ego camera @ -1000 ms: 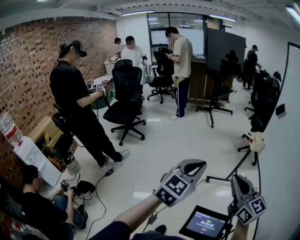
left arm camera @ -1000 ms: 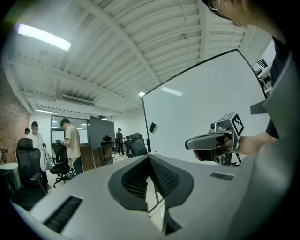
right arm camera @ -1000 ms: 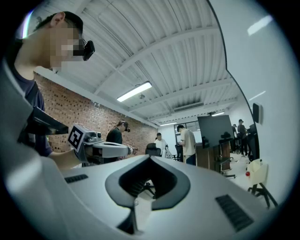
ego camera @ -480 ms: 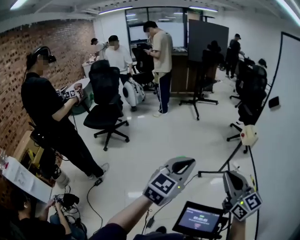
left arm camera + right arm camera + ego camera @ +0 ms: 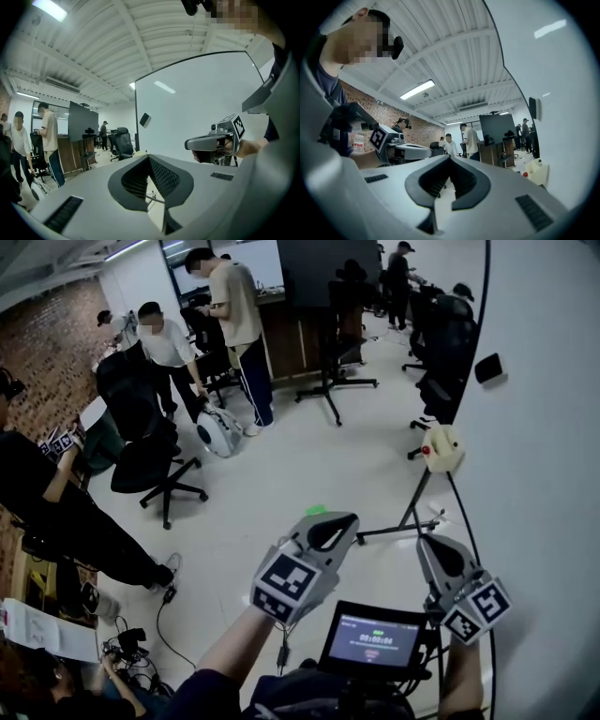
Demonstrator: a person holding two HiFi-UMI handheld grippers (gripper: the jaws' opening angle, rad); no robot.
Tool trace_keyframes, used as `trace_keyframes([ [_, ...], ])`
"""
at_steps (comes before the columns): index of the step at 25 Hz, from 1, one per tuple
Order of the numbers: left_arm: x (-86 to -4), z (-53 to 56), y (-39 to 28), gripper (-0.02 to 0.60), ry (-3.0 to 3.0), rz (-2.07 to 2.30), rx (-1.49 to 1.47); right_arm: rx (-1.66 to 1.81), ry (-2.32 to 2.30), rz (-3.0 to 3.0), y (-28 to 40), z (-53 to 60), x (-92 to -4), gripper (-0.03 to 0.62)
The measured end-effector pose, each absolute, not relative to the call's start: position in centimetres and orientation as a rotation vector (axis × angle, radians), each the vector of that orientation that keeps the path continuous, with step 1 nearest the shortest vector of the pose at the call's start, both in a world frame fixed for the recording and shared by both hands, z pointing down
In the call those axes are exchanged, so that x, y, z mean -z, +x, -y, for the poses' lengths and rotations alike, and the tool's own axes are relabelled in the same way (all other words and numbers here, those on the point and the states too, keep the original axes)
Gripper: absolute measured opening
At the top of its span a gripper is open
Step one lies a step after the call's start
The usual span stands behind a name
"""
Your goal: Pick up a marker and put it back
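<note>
Here, in the head view, the left gripper (image 5: 339, 521) and the right gripper (image 5: 431, 546) are held up over the floor (image 5: 309, 456). A small screen (image 5: 373, 637) sits low between them, and a whiteboard (image 5: 548, 427) is on the right. In the left gripper view, its fingers (image 5: 132, 180) are closed together with nothing in them. In the right gripper view, those fingers (image 5: 469, 183) are closed and empty too. No view shows the marker.

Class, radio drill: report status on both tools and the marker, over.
Left tool shut, empty. Right tool shut, empty. No marker in view. Whiteboard close on the right.
</note>
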State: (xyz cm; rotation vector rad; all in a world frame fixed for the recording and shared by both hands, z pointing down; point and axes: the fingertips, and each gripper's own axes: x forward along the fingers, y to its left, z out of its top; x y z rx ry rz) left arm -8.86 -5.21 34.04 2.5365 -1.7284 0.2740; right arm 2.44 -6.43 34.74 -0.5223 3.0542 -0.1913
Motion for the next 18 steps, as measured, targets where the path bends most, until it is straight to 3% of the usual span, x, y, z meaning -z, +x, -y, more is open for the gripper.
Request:
trace_keyframes([
  [18,-34.3,15.9,-5.4,0.0,2.482,1.825,-0.246,0.158,-0.451,-3.087,4.7,17.1,-35.3,0.008],
])
